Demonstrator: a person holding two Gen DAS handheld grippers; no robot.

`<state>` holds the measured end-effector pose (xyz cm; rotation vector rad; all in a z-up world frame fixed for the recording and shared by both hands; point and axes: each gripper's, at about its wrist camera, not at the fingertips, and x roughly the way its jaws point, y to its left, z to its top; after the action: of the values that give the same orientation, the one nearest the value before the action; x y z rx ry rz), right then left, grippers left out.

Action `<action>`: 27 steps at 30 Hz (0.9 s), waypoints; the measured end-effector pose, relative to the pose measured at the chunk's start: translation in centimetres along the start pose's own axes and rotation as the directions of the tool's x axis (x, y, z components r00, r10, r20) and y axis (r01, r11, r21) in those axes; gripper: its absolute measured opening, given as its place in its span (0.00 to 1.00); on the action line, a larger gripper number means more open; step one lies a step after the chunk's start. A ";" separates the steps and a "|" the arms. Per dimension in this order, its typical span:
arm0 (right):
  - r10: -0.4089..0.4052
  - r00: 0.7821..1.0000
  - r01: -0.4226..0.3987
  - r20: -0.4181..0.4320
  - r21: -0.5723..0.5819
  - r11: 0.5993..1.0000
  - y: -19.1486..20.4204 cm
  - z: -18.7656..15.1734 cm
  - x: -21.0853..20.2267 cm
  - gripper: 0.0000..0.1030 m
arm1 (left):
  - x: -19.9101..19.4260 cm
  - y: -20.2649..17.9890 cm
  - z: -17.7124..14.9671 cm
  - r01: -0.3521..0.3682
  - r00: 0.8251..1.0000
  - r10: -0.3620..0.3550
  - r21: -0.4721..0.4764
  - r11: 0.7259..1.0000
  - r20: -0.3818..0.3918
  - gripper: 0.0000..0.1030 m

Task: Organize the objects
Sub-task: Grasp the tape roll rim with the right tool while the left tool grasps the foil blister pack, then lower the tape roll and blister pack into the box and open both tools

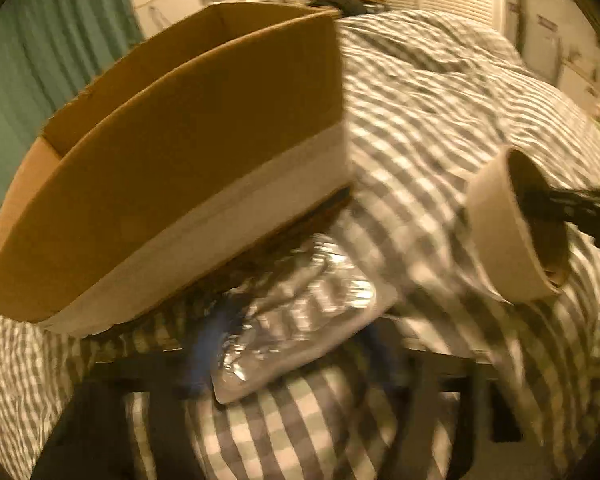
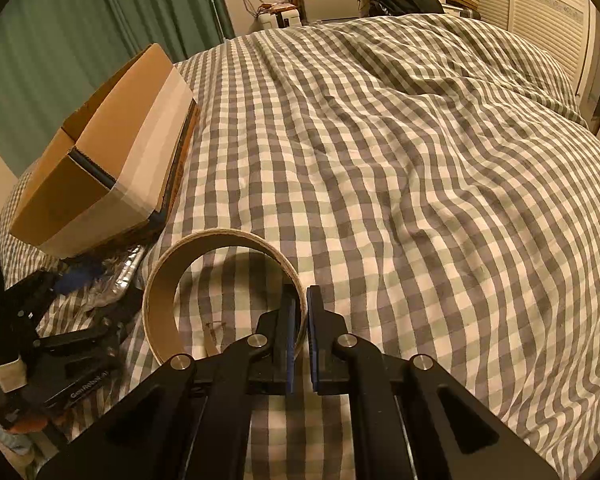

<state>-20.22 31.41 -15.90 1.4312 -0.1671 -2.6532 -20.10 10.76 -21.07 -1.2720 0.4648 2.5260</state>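
A wide beige tape roll (image 2: pixel 160 300) hangs just above the checked duvet, and my right gripper (image 2: pixel 304 320) is shut on its near wall, one finger inside the ring and one outside. In the left wrist view the same roll (image 1: pixel 496 232) shows at the right with the right gripper's dark fingers (image 1: pixel 560 204) on it. A crinkled silver foil pouch (image 1: pixel 300 320) lies between the blue pads of my left gripper (image 1: pixel 296 344), which looks shut on it; this view is blurred. The pouch (image 2: pixel 116 280) sits right below the open cardboard box (image 2: pixel 100 140).
The cardboard box (image 1: pixel 180 160), banded with white tape, rests at the left edge of the bed on a dark flat item. The grey-and-white checked duvet (image 2: pixel 380 160) spreads wide to the right. Green curtains (image 2: pixel 60 40) hang behind the box, and furniture stands past the bed's far end.
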 end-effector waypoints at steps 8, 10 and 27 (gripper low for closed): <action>0.009 1.000 -0.009 0.017 -0.013 1.000 1.1 -0.1 -1.1 0.05 | -2.9 0.7 -0.5 -0.004 1.000 0.005 -0.039 0.999 0.012 0.16; 0.014 1.000 -0.013 0.027 -0.027 1.000 1.9 -0.1 -1.7 0.05 | -4.1 1.3 -0.6 0.006 1.000 -0.005 -0.064 0.998 0.022 0.11; 0.064 0.983 -0.039 0.170 -0.148 0.988 9.6 0.1 -10.1 0.05 | -15.3 5.2 -1.8 0.073 0.986 -0.041 -0.203 0.976 0.159 0.08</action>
<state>-14.25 23.59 -6.02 1.1366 -0.0274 -2.6847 -11.97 3.82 -8.82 -1.1272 0.1295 2.6534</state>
